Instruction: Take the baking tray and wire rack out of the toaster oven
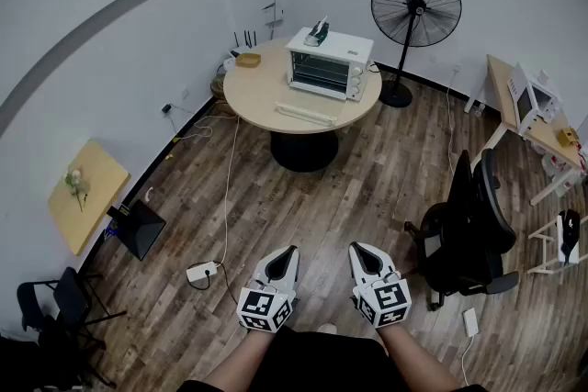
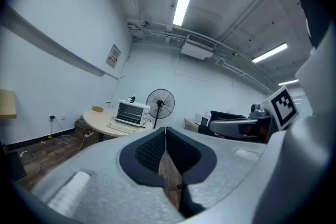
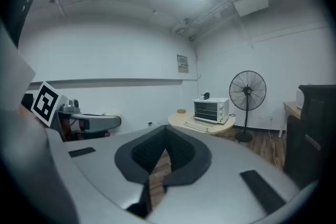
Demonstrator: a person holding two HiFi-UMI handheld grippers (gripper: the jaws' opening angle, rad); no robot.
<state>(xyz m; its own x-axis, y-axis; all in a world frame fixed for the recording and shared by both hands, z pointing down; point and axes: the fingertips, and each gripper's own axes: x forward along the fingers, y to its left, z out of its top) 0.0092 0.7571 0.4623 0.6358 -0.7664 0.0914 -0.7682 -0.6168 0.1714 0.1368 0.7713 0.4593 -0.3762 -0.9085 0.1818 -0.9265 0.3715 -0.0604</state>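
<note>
The left gripper (image 1: pixel 284 252) and right gripper (image 1: pixel 361 251), fingers pressed together and empty, were far from the toaster oven (image 1: pixel 329 62). Stepping close first seemed best.

One toaster oven (image 1: pixel 329 61), one round table (image 1: pixel 253 94), one fan (image 1: pixel 415 6) (on a stand), two grippers (image 1: pixel 293 250) (image 1: pixel 355 247)

Too distant to make out the contents of the toaster oven (image 1: pixel 329 61); likewise unidentifiable, the small object (image 1: pixel 317 34) on its top; cut off by the bottom edge, both forearms (image 1: pixel 415 361).
</note>
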